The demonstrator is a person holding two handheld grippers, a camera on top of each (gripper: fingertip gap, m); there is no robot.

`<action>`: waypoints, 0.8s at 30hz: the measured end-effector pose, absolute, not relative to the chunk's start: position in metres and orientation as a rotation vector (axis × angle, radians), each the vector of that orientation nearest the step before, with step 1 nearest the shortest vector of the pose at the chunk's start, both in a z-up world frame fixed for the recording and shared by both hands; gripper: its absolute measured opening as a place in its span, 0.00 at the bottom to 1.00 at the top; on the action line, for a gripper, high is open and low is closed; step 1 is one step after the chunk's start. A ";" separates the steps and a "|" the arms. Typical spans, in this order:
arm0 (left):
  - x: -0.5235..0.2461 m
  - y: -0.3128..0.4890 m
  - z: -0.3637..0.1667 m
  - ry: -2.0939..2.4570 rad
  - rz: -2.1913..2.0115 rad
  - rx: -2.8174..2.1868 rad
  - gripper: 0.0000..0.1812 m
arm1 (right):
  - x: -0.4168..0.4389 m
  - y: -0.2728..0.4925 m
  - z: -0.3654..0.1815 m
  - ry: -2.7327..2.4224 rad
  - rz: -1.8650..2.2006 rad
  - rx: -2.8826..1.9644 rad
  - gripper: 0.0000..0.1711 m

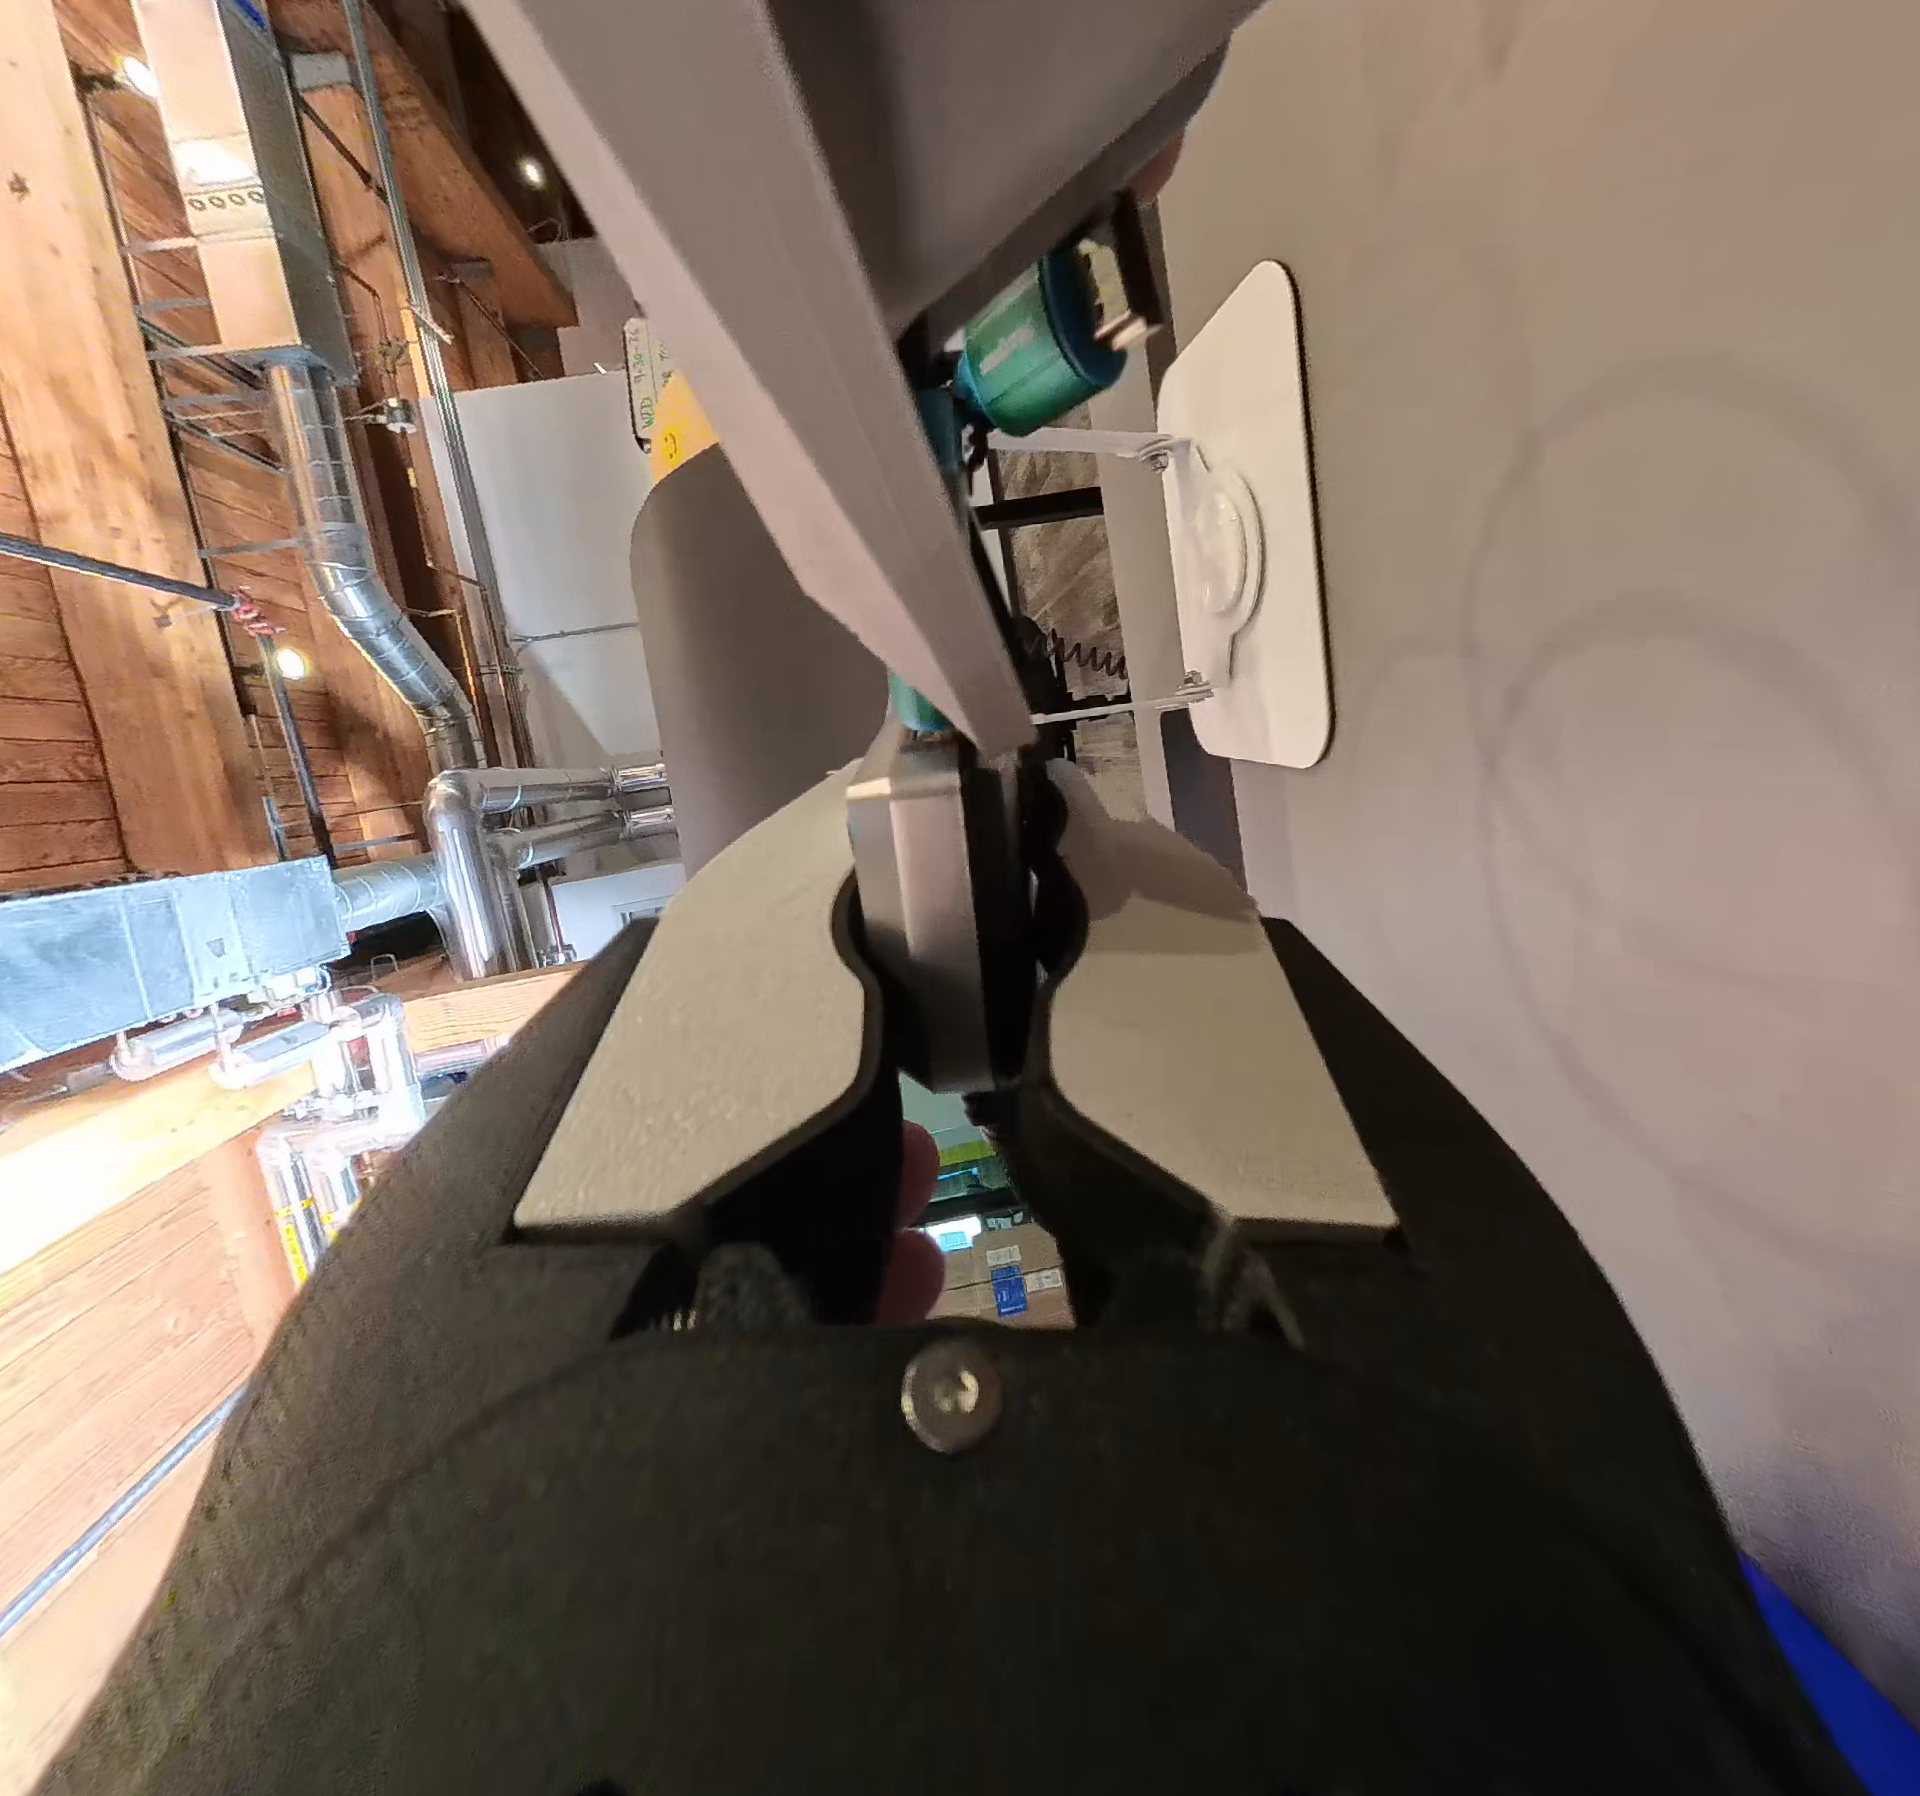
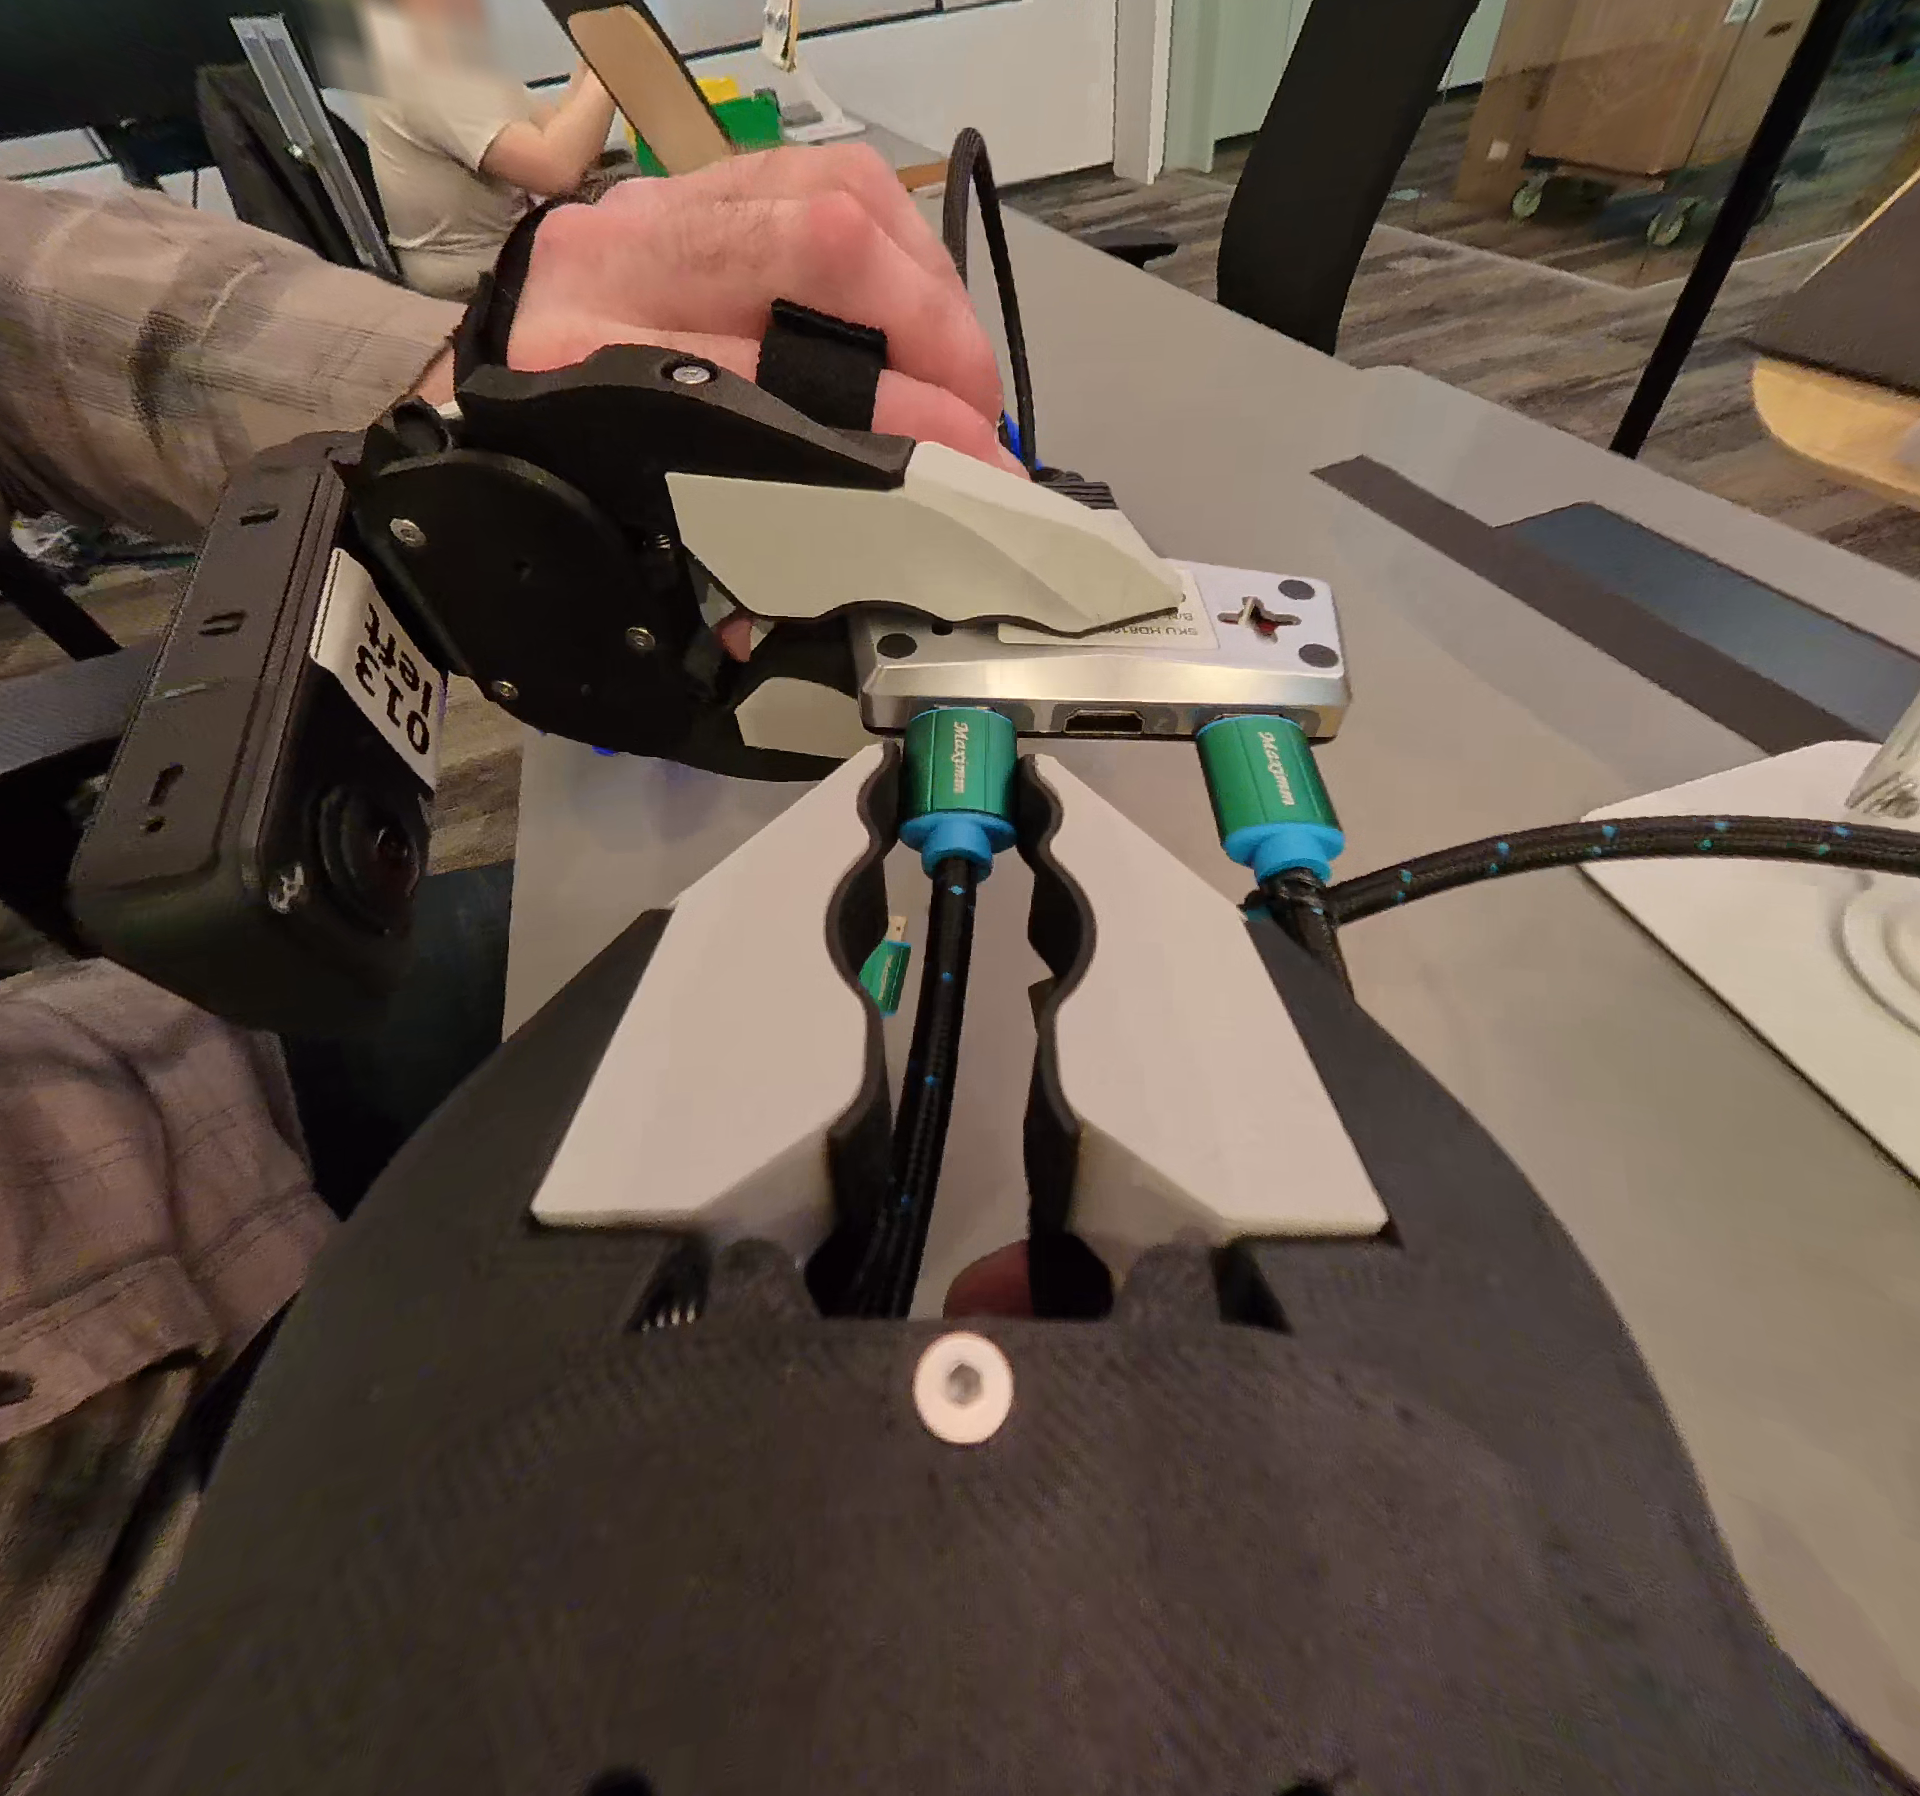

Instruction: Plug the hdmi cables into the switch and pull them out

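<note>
Switch first, in the left wrist view: the flat silver metal HDMI switch box [image 1: 920, 925] stands on edge between the pads of the left claw [image 1: 951, 925], which is closed on its body. A black braided cable [image 1: 1044, 873] runs along the box at the claw's 1 o'clock. At 12 o'clock a green metal plug with a blue collar [image 1: 1023, 359] shows past a blurred grey slab that I take to be the right claw's finger. A white rounded-square mat [image 1: 1262, 520] lies on the grey bench [image 1: 1558, 396] at 2 o'clock.

In the right wrist view the switch [image 2: 1101, 676] lies level just above the bench [image 2: 1455, 1071], held from 9 o'clock by the left claw [image 2: 1039, 624], closed across its top and underside. Two green plugs sit in its near edge: the left plug [image 2: 956, 770] dead ahead at 12 o'clock, the right plug [image 2: 1268, 790] at 1 o'clock, an empty port between them. The right claw [image 2: 956, 790] is partly open, its tips flanking the left plug's blue collar without clearly touching it; I judge it holds nothing yet. The plug's long axis runs straight along the claw's fingers, so the coming pull would be straight back toward 6 o'clock. Script lettering is printed on both plugs, and stickers with print sit on the switch and the left claw's camera mount.
</note>
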State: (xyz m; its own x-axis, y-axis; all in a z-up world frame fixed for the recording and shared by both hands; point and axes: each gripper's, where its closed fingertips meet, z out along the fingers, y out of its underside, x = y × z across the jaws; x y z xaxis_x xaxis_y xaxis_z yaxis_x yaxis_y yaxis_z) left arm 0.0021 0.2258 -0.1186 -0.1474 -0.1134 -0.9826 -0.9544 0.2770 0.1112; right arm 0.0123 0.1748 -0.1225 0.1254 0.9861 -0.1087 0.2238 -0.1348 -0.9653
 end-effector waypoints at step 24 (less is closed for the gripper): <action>-0.006 0.222 -0.093 1.332 0.941 -1.054 0.11 | 0.003 0.171 -0.099 -1.215 1.064 -1.375 0.13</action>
State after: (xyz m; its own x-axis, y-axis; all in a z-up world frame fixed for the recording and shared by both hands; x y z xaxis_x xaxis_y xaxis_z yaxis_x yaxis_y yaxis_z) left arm -0.0062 0.2217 -0.0927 0.0385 -0.0558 -0.9977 -0.9590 0.2784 -0.0526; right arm 0.0035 0.1712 -0.0994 0.1172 0.9931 -0.0074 0.1381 -0.0237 -0.9901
